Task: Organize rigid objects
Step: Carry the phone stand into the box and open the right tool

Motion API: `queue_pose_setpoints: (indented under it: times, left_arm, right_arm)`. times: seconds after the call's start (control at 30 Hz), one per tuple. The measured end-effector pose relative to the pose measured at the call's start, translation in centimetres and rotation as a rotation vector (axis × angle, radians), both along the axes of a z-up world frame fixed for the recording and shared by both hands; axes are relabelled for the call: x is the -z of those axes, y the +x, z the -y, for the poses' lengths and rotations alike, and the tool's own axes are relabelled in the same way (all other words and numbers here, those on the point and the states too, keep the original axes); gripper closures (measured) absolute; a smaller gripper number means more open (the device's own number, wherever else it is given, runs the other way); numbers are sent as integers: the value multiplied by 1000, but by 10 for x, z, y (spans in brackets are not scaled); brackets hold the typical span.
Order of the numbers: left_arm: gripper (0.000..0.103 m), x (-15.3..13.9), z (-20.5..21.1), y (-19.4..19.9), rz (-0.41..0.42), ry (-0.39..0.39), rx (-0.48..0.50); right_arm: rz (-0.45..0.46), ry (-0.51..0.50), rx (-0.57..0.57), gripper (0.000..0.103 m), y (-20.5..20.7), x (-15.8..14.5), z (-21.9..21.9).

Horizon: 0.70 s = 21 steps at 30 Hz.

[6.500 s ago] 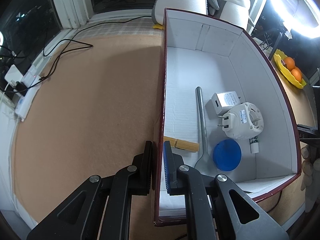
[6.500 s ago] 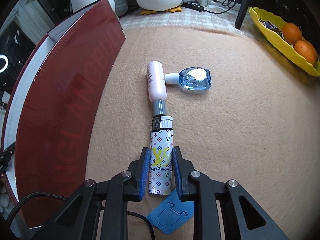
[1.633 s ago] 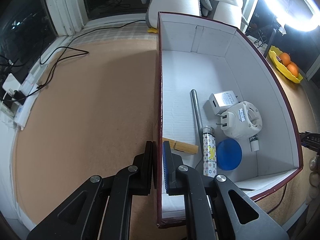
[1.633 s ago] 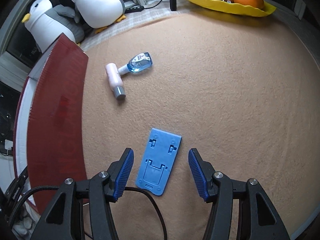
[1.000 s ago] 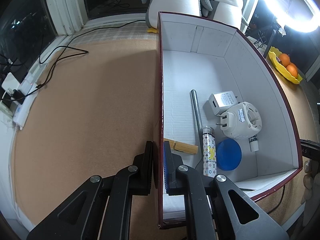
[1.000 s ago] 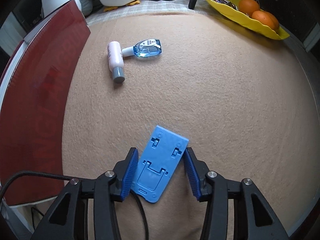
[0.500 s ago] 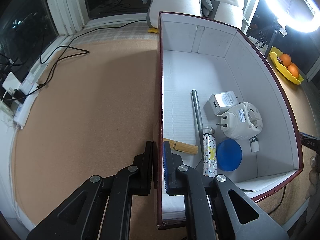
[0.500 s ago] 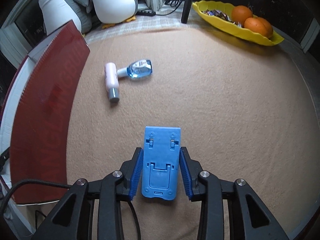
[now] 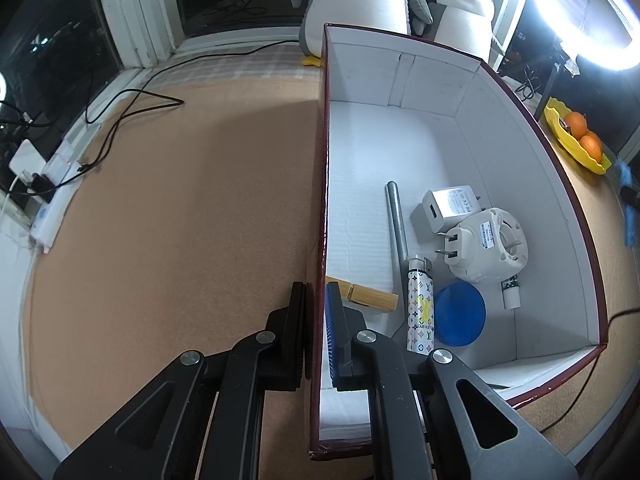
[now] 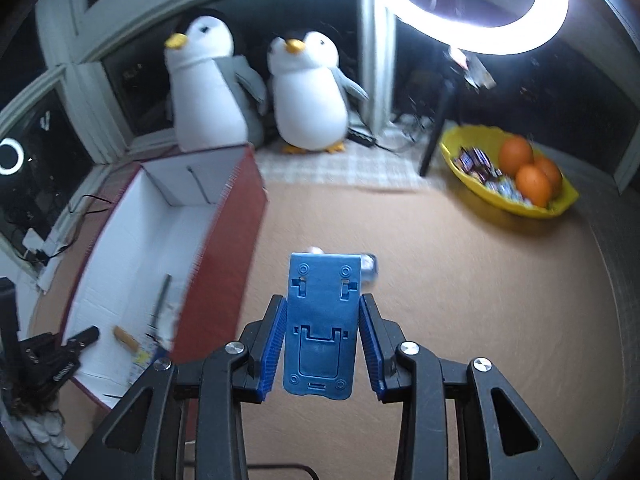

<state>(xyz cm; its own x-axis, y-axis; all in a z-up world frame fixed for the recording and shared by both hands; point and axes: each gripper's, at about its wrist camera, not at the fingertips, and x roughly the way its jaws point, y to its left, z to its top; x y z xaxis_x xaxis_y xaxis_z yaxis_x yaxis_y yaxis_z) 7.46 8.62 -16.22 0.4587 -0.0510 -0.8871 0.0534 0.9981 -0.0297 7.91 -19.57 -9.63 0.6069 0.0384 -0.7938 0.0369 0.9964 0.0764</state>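
Blue plastic, a flat phone stand (image 10: pixel 319 324), sat clamped between the pads of the right claw (image 10: pixel 320 344), held clear above the tan bench (image 10: pixel 460 300) with its slotted face toward the camera. Both pads pressed its long edges. That view was blurred by motion.

To the claw's left stood the box (image 10: pixel 224 248), dark red outside and white inside. The left claw (image 9: pixel 316 336) was closed on the box's near wall (image 9: pixel 320 208), one finger outside and the blue-padded one inside, gripping the rim.

Inside the box, toward its near end, lay a metal rod (image 9: pixel 396 228), a patterned lighter (image 9: pixel 420 304) just beside it, a blue disc (image 9: pixel 460 314) touching the lighter's right side, a wooden block (image 9: pixel 368 296) near the left claw, a white charger (image 9: pixel 448 208), a round white plug adapter (image 9: pixel 488 244) against the charger, and a small white tube (image 9: pixel 510 292) beside the disc. The far half of the box floor was bare white.

Behind the stand, a small bottle (image 10: pixel 368 266) showed on the bench, mostly hidden and too blurred to describe. Two plush penguins (image 10: pixel 260 88) stood behind the box by the window. A yellow bowl (image 10: pixel 508 184) with oranges and wrapped sweets rested on the bench's far right, under a lit ring light (image 10: pixel 460 8). Black cables (image 9: pixel 132 100) trailed over the bench left of the box.
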Motion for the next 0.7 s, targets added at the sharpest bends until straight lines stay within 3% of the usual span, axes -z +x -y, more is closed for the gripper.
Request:
queue_pose_setpoints:
  times: [0.37, 0.7]
  left_arm:
    - [95, 0, 2, 0, -1, 6, -26]
    - [95, 1, 2, 0, -4, 7, -58]
  right_arm:
    - [61, 45, -197, 70, 20, -34, -65]
    - [-11, 114, -336, 70, 37, -9, -111]
